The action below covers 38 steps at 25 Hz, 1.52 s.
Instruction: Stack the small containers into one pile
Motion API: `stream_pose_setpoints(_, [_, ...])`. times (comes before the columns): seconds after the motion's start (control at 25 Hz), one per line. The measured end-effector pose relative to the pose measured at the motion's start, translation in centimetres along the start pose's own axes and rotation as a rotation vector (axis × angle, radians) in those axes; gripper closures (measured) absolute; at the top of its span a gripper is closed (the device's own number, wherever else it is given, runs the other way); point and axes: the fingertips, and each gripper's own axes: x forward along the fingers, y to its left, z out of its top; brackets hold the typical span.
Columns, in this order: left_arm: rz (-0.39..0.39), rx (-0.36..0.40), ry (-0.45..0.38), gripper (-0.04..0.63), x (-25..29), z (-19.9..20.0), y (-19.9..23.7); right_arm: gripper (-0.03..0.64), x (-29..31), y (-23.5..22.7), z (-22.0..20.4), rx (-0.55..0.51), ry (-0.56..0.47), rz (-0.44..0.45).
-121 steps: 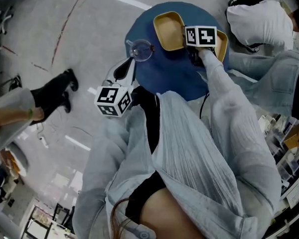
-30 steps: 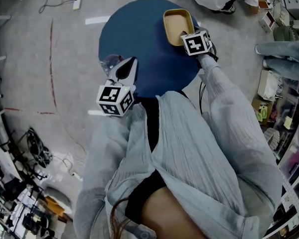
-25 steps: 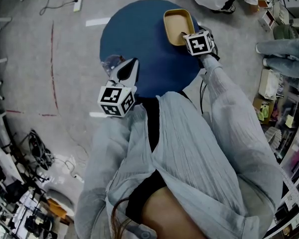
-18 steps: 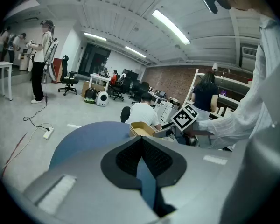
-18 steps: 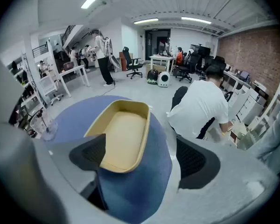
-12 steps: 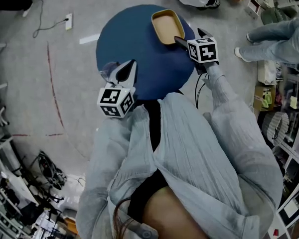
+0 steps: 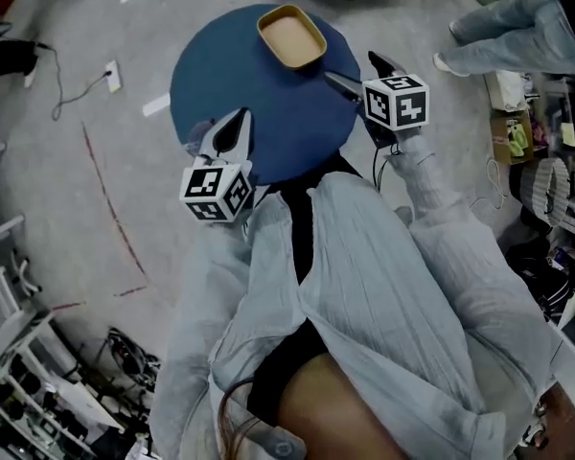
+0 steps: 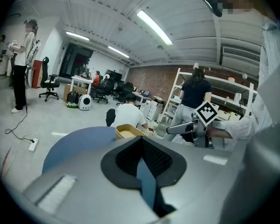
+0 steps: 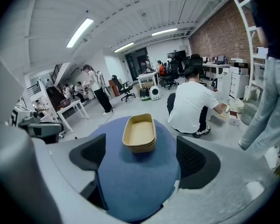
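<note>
2 stacked containers [image 7: 291,38] on the blue table [image 7: 268,113]; right gripper [image 9: 140,158] jaws, just opened wide, empty; left gripper [image 8: 142,146] jaws together.

Head view looks steeply down — gripper views, low, share the round table [image 7: 259,113].

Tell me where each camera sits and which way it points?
Head view: on the person's head, facing steeply down at the blue table, their sleeves, left gripper and right gripper.
Left gripper view: on the left gripper, facing along its closed jaws across the table.
Right gripper view: on the right gripper, facing between its just-opened, empty jaws toward the stacked containers.
Shared: all three show table and containers.
</note>
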Motion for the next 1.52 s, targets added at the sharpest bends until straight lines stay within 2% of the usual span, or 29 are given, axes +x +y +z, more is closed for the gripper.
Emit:
stream_pose_setpoints(0.32, [-0.081,0.049,0.008,0.583,-0.5,-0.3,-1.9,0.145,-5.3,2.4,-0.7,0.060,-0.140,-0.019])
stream_pose_setpoints(0.6, [-0.150,0.074,0.014,0.583,-0.6,-0.4,-3.2,0.184,-9.0,5.0,-1.3,0.058,-0.223,-0.046])
stream_pose_setpoints(0.88, [-0.182,0.092,0.016,0.583,-1.0,-0.6,-4.1,0.291,-11.6,7.5,-1.4,0.020,-0.313,-0.056])
stream_pose_setpoints(1.0, [-0.189,0.099,0.008,0.583,-1.1,-0.4,-4.6,0.360,-12.5,7.8,-1.1,-0.028,-0.351,-0.085])
stream_pose_setpoints(1.12, [-0.193,0.100,-0.008,0.583,-1.4,-0.1,-5.0,0.465,-13.1,8.3,-1.0,-0.073,-0.387,-0.098])
stream_pose_setpoints(1.28, [-0.200,0.098,-0.024,0.583,-1.3,0.1,-5.4,0.586,-13.1,8.7,-1.3,-0.035,-0.402,-0.027])
stream_pose_setpoints(1.36, [-0.202,0.096,-0.030,0.583,-1.3,0.1,-5.7,0.615,-13.1,8.5,-1.7,-0.024,-0.392,-0.023])
stream_pose_setpoints(1.52, [-0.200,0.088,-0.037,0.583,-1.5,0.0,-5.8,0.615,-12.5,8.5,-2.3,-0.034,-0.358,-0.021])
